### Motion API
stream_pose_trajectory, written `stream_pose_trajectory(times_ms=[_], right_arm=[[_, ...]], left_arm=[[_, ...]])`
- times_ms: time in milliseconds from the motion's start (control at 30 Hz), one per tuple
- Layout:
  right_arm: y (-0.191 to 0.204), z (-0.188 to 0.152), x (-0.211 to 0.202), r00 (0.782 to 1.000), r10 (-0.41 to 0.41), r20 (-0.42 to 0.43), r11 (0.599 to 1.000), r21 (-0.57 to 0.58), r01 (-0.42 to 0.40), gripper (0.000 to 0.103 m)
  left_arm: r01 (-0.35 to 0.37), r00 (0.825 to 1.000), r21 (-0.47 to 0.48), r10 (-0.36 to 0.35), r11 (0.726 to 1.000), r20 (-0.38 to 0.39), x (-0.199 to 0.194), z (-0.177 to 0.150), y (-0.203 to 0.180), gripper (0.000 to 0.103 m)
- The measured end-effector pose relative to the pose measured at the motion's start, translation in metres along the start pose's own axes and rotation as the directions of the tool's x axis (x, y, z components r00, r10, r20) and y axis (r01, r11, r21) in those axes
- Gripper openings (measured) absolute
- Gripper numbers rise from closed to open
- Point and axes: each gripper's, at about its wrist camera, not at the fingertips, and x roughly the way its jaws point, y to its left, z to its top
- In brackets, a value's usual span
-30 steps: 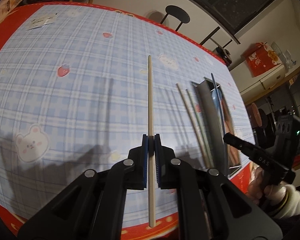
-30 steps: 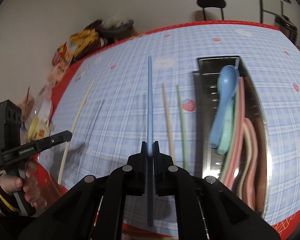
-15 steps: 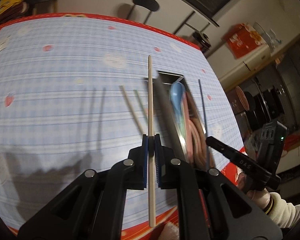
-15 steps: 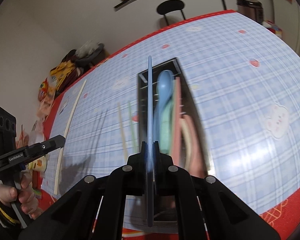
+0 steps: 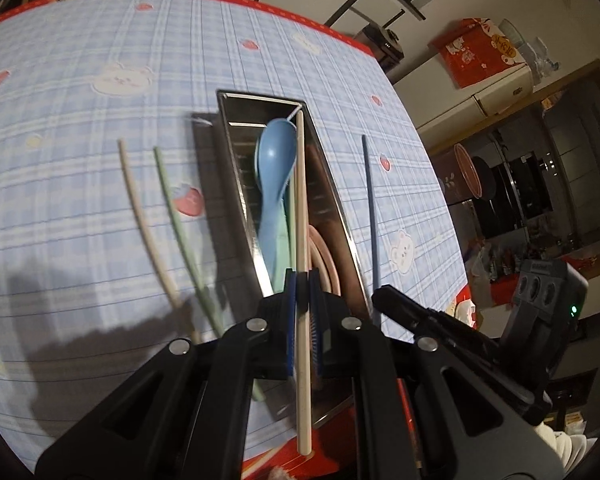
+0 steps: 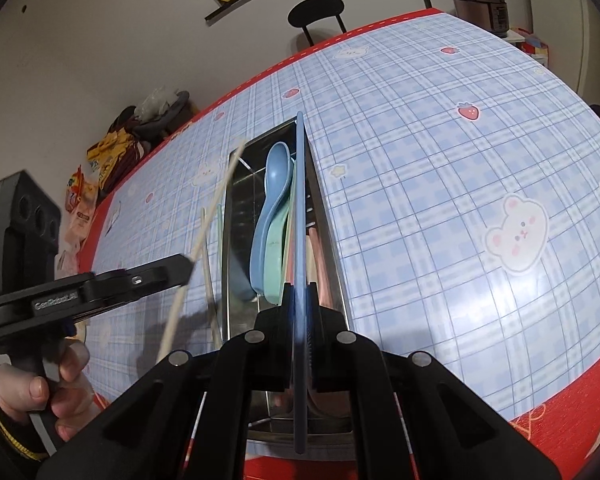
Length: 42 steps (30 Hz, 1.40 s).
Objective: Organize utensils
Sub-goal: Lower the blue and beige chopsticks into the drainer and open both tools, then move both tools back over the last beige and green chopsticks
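My left gripper (image 5: 302, 280) is shut on a beige chopstick (image 5: 301, 200) and holds it lengthwise above the steel utensil tray (image 5: 236, 152). My right gripper (image 6: 300, 292) is shut on a blue chopstick (image 6: 300, 200), also held over the tray (image 6: 328, 232), along its right side. The tray holds a blue spoon (image 5: 274, 168), a green spoon (image 6: 276, 240) and pink utensils (image 5: 328, 256). A cream chopstick (image 5: 140, 208) and a green chopstick (image 5: 176, 216) lie on the tablecloth left of the tray. The right gripper also shows in the left wrist view (image 5: 384, 296), the left gripper in the right wrist view (image 6: 188, 266).
The table wears a blue checked cloth (image 6: 460, 160) with a red border. Snack bags (image 6: 100, 160) sit at its far left corner. A black stool (image 6: 316, 12) stands behind the table. A rice cooker (image 6: 480, 4) is at the far right.
Both grippers have swung over the tray with their chopsticks. The beige chopstick, earlier left of the tray, now lies along its length; the blue chopstick has moved toward the tray's right wall.
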Motion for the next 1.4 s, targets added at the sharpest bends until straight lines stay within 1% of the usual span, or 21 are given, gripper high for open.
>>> stream_pose_trajectory(times_ms=[100, 333, 667, 700, 733, 767, 800, 867, 933, 1000, 1033, 1100, 1133, 1167, 1200, 1233, 1267, 1300, 1367, 1400], right_arm=[[-0.001, 0.002, 0.002, 1.0, 0.001, -0.007, 1.0, -0.011, -0.001, 0.007], [-0.005, 0.01, 0.005, 1.0, -0.005, -0.026, 1.0, -0.027, 0.005, 0.007], [-0.007, 0.015, 0.013, 0.999, -0.003, -0.047, 0.999, -0.046, 0.001, 0.007], [-0.007, 0.016, 0.014, 0.999, -0.002, -0.049, 0.999, -0.047, 0.0, 0.007], [-0.007, 0.017, 0.016, 0.999, 0.0, -0.052, 0.999, -0.047, -0.002, 0.007], [-0.007, 0.017, 0.017, 0.999, 0.001, -0.055, 0.999, -0.047, -0.003, 0.006], [-0.006, 0.018, 0.018, 0.998, 0.002, -0.057, 0.999, -0.045, -0.004, 0.006], [-0.004, 0.02, 0.022, 0.998, 0.004, -0.062, 0.999, -0.043, -0.007, 0.006], [-0.003, 0.022, 0.027, 0.998, 0.006, -0.068, 0.999, -0.038, -0.009, 0.006], [0.0, 0.023, 0.032, 0.997, 0.004, -0.081, 0.999, -0.035, -0.006, 0.007], [0.001, 0.024, 0.034, 0.996, 0.001, -0.086, 0.999, -0.035, -0.005, 0.008], [0.005, 0.025, 0.036, 0.996, 0.002, -0.088, 0.999, -0.035, -0.005, 0.01], [0.007, 0.026, 0.036, 0.996, 0.005, -0.089, 0.999, -0.039, -0.009, 0.018], [0.012, 0.026, 0.034, 0.997, 0.003, -0.081, 0.999, -0.054, -0.007, 0.036], [0.016, 0.027, 0.031, 0.998, 0.001, -0.066, 0.997, -0.072, -0.006, 0.047], [0.021, 0.027, 0.027, 0.999, 0.002, -0.046, 0.996, -0.089, -0.006, 0.061], [0.023, 0.027, 0.024, 0.999, 0.004, -0.033, 0.995, -0.1, -0.007, 0.066], [0.028, 0.027, 0.02, 1.0, 0.007, -0.017, 0.993, -0.119, -0.009, 0.07], [0.036, 0.027, 0.014, 1.0, -0.002, 0.002, 0.99, -0.144, 0.002, 0.088], [0.04, 0.027, 0.012, 1.0, -0.005, 0.015, 0.988, -0.156, 0.007, 0.091]], left_arm=[[0.016, 1.0, -0.03, -0.017, 0.999, -0.01, 0.013, 0.001, -0.003, 0.01], [0.03, 0.999, -0.047, -0.031, 0.998, -0.024, 0.034, 0.002, -0.007, 0.01], [0.016, 0.999, -0.073, -0.019, 0.997, -0.045, 0.046, 0.001, -0.001, 0.009], [0.02, 0.999, -0.073, -0.023, 0.997, -0.045, 0.046, 0.002, -0.001, 0.013], [0.018, 0.999, -0.07, -0.021, 0.997, -0.041, 0.044, 0.003, -0.001, 0.019], [0.021, 0.999, -0.067, -0.023, 0.997, -0.029, 0.04, 0.003, -0.003, 0.032], [0.03, 1.0, -0.06, -0.03, 0.998, 0.0, 0.033, 0.005, -0.004, 0.04], [0.034, 0.998, -0.037, -0.032, 0.999, 0.049, 0.018, 0.005, -0.004, 0.043], [0.012, 0.995, -0.017, -0.01, 1.0, 0.1, 0.002, 0.006, -0.003, 0.047], [-0.021, 0.989, -0.015, 0.023, 1.0, 0.145, -0.011, 0.006, 0.001, 0.056], [-0.045, 0.984, -0.022, 0.049, 0.999, 0.171, -0.02, 0.005, 0.004, 0.058], [-0.09, 0.975, -0.043, 0.097, 0.995, 0.201, -0.032, 0.003, 0.013, 0.068], [-0.106, 0.971, -0.055, 0.115, 0.993, 0.207, -0.036, 0.003, 0.017, 0.074], [-0.122, 0.966, -0.071, 0.135, 0.99, 0.22, -0.042, 0.001, 0.023, 0.085], [-0.13, 0.962, -0.084, 0.146, 0.988, 0.231, -0.047, -0.001, 0.028, 0.086], [-0.135, 0.96, -0.095, 0.154, 0.986, 0.234, -0.05, -0.003, 0.032, 0.087], [-0.14, 0.959, -0.106, 0.162, 0.984, 0.232, -0.053, -0.004, 0.038, 0.093], [-0.149, 0.958, -0.118, 0.174, 0.982, 0.23, -0.055, -0.005, 0.042, 0.096], [-0.176, 0.951, -0.151, 0.208, 0.973, 0.229, -0.06, -0.01, 0.053, 0.097], [-0.183, 0.95, -0.162, 0.217, 0.97, 0.225, -0.06, -0.011, 0.056, 0.097]])
